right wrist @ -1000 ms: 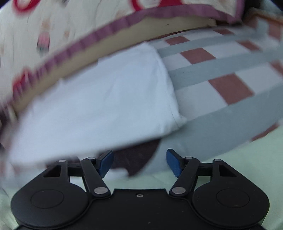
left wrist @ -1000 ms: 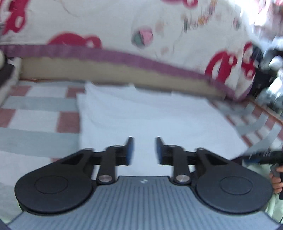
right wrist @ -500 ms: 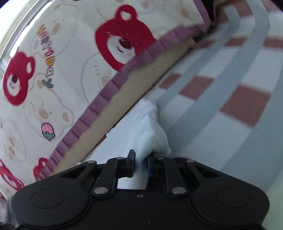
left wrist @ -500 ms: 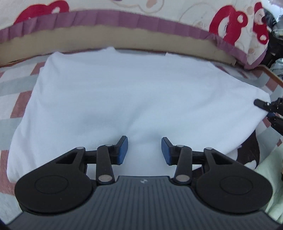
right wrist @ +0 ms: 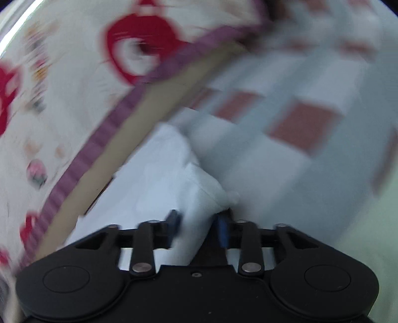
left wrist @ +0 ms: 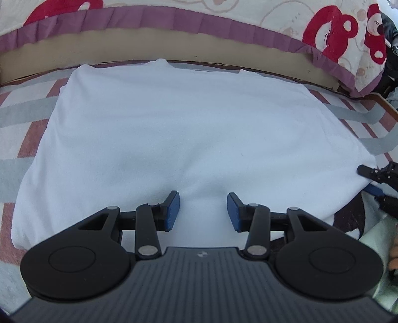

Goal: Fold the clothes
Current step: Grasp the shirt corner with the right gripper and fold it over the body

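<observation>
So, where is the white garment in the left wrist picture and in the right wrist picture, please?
Left wrist: the white garment fills the middle, lying flat on the checked sheet, ahead of the open left gripper.
Right wrist: it sits in the lower centre, one bunched corner between the fingers of the right gripper; the view is blurred.
Shared landmark: the purple-trimmed bear blanket, behind the garment.

No readable text, label, brand or number shows in either view.

A white garment (left wrist: 189,139) lies folded flat, roughly rectangular, on the checked bedspread.
</observation>
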The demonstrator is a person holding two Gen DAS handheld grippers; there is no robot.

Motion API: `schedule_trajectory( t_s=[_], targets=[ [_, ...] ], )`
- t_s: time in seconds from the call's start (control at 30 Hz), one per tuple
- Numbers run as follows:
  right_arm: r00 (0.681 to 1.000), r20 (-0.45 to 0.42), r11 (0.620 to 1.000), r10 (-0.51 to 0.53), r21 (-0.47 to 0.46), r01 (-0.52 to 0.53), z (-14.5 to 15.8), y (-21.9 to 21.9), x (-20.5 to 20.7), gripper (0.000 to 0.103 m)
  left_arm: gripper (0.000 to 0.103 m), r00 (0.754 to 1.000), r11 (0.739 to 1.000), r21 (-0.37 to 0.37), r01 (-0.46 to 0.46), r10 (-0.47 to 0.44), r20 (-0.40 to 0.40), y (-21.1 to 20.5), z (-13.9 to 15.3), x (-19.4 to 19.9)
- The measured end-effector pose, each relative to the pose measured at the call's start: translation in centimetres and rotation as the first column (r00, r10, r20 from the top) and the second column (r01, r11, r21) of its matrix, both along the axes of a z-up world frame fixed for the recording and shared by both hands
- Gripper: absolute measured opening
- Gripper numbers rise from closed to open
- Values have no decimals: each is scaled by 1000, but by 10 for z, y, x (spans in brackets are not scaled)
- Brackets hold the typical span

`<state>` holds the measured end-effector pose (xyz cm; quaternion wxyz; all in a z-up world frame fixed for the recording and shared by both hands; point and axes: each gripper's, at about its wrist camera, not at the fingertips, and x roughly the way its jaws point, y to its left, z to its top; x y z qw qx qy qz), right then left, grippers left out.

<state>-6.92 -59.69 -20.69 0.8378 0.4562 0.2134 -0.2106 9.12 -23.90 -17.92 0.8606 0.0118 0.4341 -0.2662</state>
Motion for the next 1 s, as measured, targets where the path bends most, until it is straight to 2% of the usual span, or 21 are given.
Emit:
schedule_trajectory(
  t_s=[0.07,0.13,0.2,0.23,0.27,0.37,0.4,0.47,0.53,0.6,0.67,0.73,0.83,0.87,0.97,1.0],
  targets=[
    [997,62,997,-37,73,33,-7,3,-5,49,41,999,999,-29,-22,21,-25,6,0,3],
    [997,72,998,-21,54,17,-8,5,10,56,41,997,996,-69,-54,51,-54,12,0,5],
    [997,73,1000,11,16,-12,-7,7,30,58,41,995,991,-107,-82,75,-65,20,-1,6],
    [997,72,1000,29,-6,-29,-6,8,40,39,41,994,988,-121,-95,88,-62,26,-1,6],
    [996,60,997,61,-41,-59,3,11,48,15,41,992,984,-132,-116,108,-59,34,0,5],
    [988,18,978,154,-143,-150,29,22,71,14,42,970,959,-153,-239,229,-83,72,4,2],
    [983,0,966,184,-184,-181,38,26,78,14,42,954,939,-180,-294,277,-113,88,3,2],
    [968,-58,906,242,-343,-247,57,41,85,14,42,927,906,-215,-364,331,-174,115,-2,2],
    [953,-116,851,280,-429,-302,72,51,96,14,41,923,897,-236,-374,334,-194,132,-5,2],
    [929,-129,798,347,-479,-364,91,68,110,14,40,926,899,-244,-365,322,-197,139,-3,1],
    [884,-114,747,454,-491,-447,113,93,128,14,39,911,877,-267,-400,347,-224,145,2,0],
    [806,-82,700,586,-448,-555,129,130,148,13,39,903,854,-299,-425,375,-211,147,12,-7],
    [658,-93,547,747,-477,-688,134,203,174,13,41,904,849,-311,-426,387,-183,150,17,-10],
    [610,-111,506,785,-453,-734,124,224,182,13,41,900,850,-296,-435,396,-185,152,14,-8],
    [491,-241,375,837,-400,-836,84,276,198,13,41,894,850,-284,-445,400,-203,163,3,-4],
    [469,-292,342,834,-395,-853,70,286,198,13,41,895,852,-281,-442,398,-202,167,2,-5]
  ],
)
